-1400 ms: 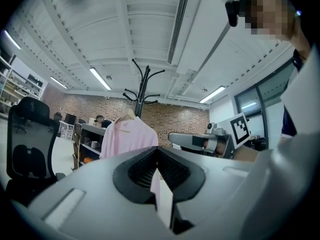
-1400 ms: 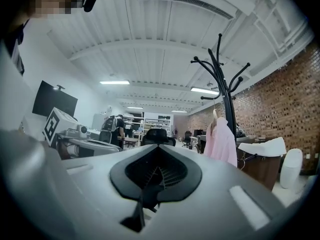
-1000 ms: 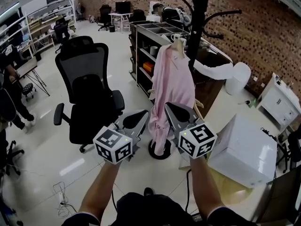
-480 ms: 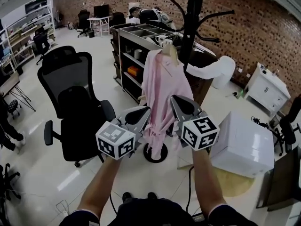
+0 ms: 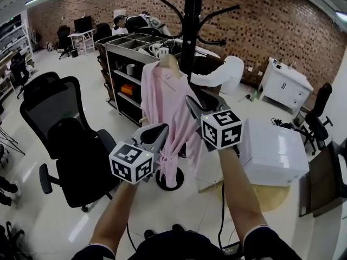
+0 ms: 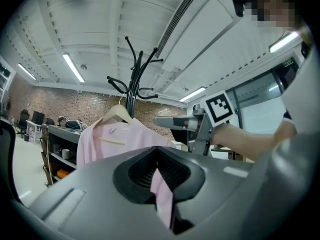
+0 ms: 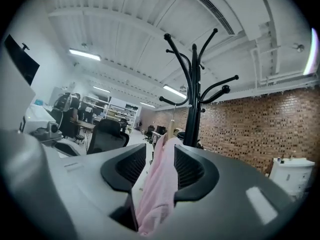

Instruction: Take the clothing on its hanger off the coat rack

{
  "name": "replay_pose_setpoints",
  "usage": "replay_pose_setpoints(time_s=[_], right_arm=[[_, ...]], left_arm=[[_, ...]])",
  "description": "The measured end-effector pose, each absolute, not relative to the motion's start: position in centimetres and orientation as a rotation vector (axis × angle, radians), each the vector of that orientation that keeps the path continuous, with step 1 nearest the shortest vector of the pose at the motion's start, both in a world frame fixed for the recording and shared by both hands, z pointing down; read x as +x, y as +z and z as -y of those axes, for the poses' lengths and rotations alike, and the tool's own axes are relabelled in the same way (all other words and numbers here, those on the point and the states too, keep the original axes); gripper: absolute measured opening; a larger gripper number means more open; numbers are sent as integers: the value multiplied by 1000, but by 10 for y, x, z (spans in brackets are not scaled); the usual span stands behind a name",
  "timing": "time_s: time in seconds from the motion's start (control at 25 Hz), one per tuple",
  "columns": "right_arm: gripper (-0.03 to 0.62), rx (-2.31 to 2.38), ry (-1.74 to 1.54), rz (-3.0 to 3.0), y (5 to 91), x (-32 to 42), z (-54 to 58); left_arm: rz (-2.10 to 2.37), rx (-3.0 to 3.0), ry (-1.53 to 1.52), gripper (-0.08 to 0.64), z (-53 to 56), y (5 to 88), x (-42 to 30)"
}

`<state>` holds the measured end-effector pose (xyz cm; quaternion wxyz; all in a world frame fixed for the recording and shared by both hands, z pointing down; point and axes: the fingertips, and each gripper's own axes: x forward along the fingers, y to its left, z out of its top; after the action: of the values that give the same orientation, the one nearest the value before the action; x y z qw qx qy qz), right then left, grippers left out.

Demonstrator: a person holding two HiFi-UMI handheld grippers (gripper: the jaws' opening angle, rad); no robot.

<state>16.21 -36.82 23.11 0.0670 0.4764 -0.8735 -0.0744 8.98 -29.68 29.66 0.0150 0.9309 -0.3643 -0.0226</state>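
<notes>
So, position check: where does the pink shirt (image 5: 165, 99) sit relative to each claw? (M.)

On its wooden hanger (image 5: 172, 63), hung on the black coat rack (image 5: 191, 31); not yet off. The shirt's long axis is vertical, and it hangs straight down beside the rack. (R.)

Claw states? (M.)

On the left claw (image 6: 158, 151) the jaws are drawn nearly together with a strip of pink cloth in the slit. That reads as a pinch on the lower part of the shirt. On the right claw (image 7: 160, 149) the jaws have just been opening and stand apart. Shirt cloth lies between them, and the pads are not pressing on it. (R.)

Which claw is nearer the hanger? (M.)

The right one. In the head view it sits higher, against the side of the shirt that faces the rack, below the shoulder. The hanger lies up and ahead of its tips, with the coat rack just beyond. The left claw is lower, on the shirt's far side from the rack. (R.)

Consequence for the next move? (M.)

Judgement only: the hanger probably has to go up before it comes toward the person. So the right claw would need to rise to the hanger first, while the left claw merely steadies the cloth. Where the hanger catches on the rack is too small to make out. (R.)
</notes>
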Motion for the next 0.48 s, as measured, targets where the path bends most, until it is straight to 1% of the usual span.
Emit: replay_pose_setpoints(time_s=[0.12,0.32,0.48], right_arm=[[191,1422,-190,2582,233,164,391],[225,1367,-134,2504,241,152,426],[224,1309,-68,2427,253,145,453]], left_arm=[[1114,2908,-52,11,299,300,96],[1099,2898,-36,11,300,310,92],[1112,2878,-30,11,302,317,83]])
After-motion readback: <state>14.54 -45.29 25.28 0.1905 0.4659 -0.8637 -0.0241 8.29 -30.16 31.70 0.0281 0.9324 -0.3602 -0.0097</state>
